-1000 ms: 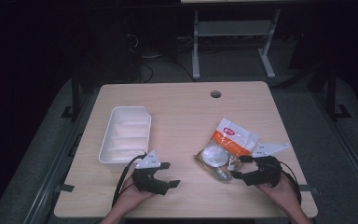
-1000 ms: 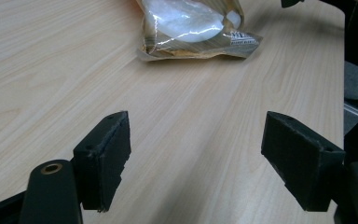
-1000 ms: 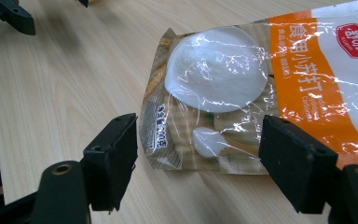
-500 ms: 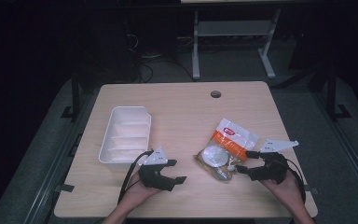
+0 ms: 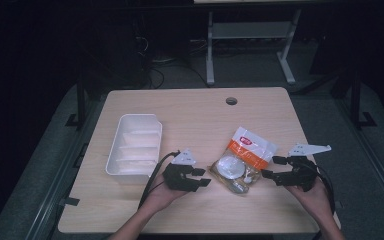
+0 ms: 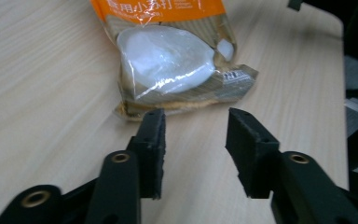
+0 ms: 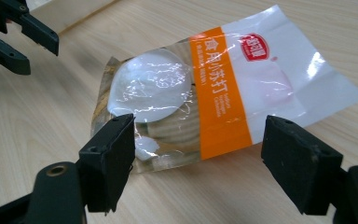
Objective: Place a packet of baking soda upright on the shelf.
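Snack bag lies flat on the bench, in its near-right part, clear plastic with an orange band and a white round lump inside. It's the reference for everything below.

Left claw sits just left of the bag's near corner, pointing at it. Jaws have just been closing, now partly open. In the left gripper view the left claw has a gap with bare wood in it; the bag edge is just past the tips, not touching, nothing between the pads.

Right claw sits just right of the bag, pointing left at it. In the right gripper view the right claw has its jaws wide apart, straddling the near edge of the bag. One pad overlaps the clear corner in the picture; can't tell if it touches. No squeeze visible, so open.

White tray, with dividers, stands well left of the bag, beyond the left claw. Cable hole in the bench lies farther back from the bag, near the far edge.
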A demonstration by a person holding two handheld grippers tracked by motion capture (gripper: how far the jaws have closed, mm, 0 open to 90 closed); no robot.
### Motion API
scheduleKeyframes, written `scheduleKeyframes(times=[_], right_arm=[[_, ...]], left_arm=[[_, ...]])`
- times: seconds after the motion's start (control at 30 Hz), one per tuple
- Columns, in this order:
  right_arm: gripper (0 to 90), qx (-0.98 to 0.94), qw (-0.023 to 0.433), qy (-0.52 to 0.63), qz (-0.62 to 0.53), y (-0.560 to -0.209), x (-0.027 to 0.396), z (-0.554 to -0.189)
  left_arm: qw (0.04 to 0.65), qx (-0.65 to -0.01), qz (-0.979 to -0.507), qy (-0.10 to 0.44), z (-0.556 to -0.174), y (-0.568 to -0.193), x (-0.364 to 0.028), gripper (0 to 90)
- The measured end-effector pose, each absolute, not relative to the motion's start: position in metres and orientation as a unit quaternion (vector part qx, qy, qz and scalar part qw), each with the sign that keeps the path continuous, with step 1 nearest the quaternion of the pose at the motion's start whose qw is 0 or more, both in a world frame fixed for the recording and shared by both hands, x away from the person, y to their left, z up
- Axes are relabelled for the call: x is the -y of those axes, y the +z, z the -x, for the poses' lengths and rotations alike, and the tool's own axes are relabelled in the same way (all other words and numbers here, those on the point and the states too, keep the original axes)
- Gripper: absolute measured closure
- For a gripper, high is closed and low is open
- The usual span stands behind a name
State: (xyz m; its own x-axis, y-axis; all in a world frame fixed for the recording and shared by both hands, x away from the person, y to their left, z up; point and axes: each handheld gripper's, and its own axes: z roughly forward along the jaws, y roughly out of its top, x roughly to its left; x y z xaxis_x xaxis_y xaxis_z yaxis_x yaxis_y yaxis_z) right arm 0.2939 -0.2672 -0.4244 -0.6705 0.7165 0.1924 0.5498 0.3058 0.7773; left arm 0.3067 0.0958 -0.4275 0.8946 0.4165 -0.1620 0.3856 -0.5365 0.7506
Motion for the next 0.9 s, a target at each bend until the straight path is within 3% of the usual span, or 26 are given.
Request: scheduleKeyframes(times=[0.43, 0.9], right_arm=[[25.1, -0.786, 0.099, 0.433, -0.429, -0.412, 0.278, -0.311], [25.5, -0.767, 0.065, 0.418, -0.482, -0.435, 0.285, -0.332]], left_arm=[[0.389, -0.218, -0.895, 0.01, -0.338, -0.423, -0.049, 84.5], [0.353, -0.214, -0.911, 0.008, -0.348, -0.437, -0.027, 86.4]])
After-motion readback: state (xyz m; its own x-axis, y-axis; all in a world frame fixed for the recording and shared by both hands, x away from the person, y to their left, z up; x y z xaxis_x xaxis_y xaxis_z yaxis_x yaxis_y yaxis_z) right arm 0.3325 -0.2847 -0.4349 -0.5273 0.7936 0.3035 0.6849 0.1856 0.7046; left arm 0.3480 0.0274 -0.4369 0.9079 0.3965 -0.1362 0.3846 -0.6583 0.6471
